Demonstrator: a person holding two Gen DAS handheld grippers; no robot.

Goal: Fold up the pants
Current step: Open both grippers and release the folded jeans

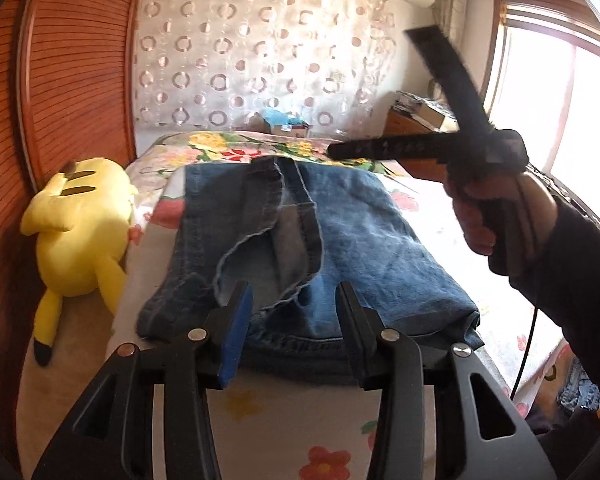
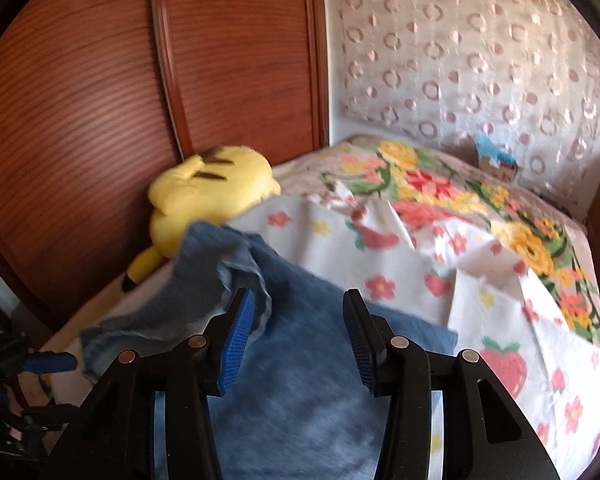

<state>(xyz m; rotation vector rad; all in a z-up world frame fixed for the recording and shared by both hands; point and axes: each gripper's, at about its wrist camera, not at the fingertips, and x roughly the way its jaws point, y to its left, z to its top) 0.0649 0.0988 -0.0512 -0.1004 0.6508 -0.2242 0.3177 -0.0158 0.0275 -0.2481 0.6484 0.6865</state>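
Observation:
Blue jeans [image 1: 360, 232] lie folded on the floral bedspread [image 1: 284, 412], the leg hems doubled back on top near the middle. My left gripper [image 1: 294, 292] hovers open over the near edge of the jeans; its blue pads touch nothing. My right gripper [image 2: 298, 300] is open too, above the denim [image 2: 300, 380] with a rumpled hem just left of its left finger. In the left wrist view a hand [image 1: 500, 216] in a dark sleeve holds the right tool above the jeans' right side. At the right wrist view's lower left, one of the left gripper's pads [image 2: 48, 362] shows.
A yellow plush toy [image 1: 80, 232] lies at the bed's left edge against a wooden wardrobe [image 1: 80, 60]. A curtain with rings hangs behind the bed. A bedside cabinet [image 1: 412, 120] and a bright window [image 1: 560, 120] are at the right. A black cable [image 1: 526, 344] hangs by the sleeve.

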